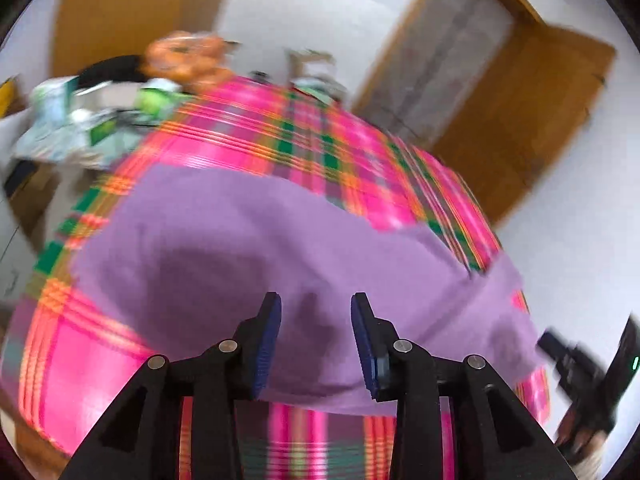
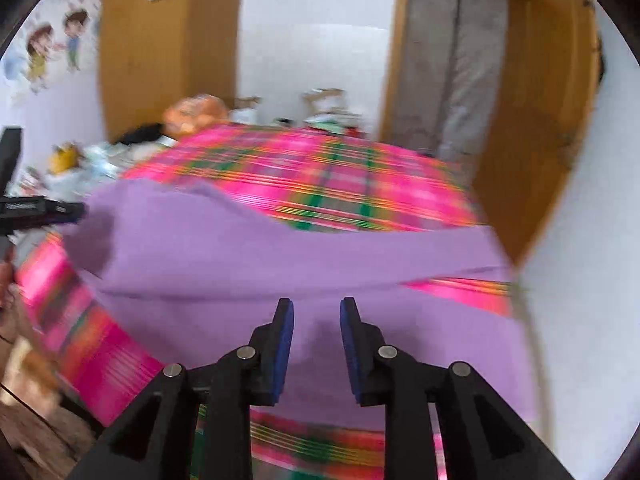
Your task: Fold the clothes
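Note:
A purple garment [image 1: 248, 248] lies spread across a pink plaid bed cover [image 1: 280, 128]. My left gripper [image 1: 316, 306] hovers open above the garment's near edge, with nothing between its blue-padded fingers. In the right wrist view the same purple garment [image 2: 280, 248] fills the middle, and my right gripper [image 2: 316, 312] is open above its near part, holding nothing. The other gripper [image 1: 568, 360] shows at the right edge of the left wrist view. In the right wrist view the left one [image 2: 40, 212] shows at the left edge beside the cloth. Both views are motion-blurred.
A pile of clutter with an orange bag [image 1: 188, 56] and pale clothes [image 1: 72, 128] sits at the far side of the bed. Wooden door frames [image 2: 532, 120] and white walls stand behind. A wooden floor [image 2: 32, 420] shows at the lower left.

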A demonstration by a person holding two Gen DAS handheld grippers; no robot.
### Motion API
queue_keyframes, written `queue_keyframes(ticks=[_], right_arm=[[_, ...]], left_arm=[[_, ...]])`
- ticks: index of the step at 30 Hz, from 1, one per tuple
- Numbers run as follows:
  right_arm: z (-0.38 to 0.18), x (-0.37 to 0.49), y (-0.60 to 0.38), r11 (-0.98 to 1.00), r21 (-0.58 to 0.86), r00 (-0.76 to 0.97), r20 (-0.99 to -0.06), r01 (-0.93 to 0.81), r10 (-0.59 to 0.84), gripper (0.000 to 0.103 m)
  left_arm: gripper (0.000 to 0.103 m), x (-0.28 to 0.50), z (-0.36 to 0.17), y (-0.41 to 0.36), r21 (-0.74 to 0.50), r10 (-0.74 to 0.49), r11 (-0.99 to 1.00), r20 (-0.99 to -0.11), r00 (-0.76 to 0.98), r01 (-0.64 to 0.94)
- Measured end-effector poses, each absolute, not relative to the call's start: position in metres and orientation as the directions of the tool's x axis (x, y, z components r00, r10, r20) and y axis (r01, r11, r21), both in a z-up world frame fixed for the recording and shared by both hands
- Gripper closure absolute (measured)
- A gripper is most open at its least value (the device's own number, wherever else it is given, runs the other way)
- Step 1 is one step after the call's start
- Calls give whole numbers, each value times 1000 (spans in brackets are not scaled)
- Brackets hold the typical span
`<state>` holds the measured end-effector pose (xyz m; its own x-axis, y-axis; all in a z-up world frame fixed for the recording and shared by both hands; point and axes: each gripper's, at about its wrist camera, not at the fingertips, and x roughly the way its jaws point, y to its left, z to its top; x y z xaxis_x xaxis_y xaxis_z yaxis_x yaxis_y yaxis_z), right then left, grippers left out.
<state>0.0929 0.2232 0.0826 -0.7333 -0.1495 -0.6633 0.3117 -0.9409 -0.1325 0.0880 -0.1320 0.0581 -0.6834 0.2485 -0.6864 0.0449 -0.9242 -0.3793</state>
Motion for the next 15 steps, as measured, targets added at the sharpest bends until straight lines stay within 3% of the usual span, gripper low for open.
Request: queue_keyframes(ticks=[6,15], right_arm=[[90,81,294,-942,-289,-720,-689,171,81,71],[52,31,285,-957,-168,-662,-749,238,-33,67]], left_arm=[[65,70,41,-73,-342,323,-935,-727,-606,-89],[65,62,19,-36,-251,288,-957,-786,-547,-143]])
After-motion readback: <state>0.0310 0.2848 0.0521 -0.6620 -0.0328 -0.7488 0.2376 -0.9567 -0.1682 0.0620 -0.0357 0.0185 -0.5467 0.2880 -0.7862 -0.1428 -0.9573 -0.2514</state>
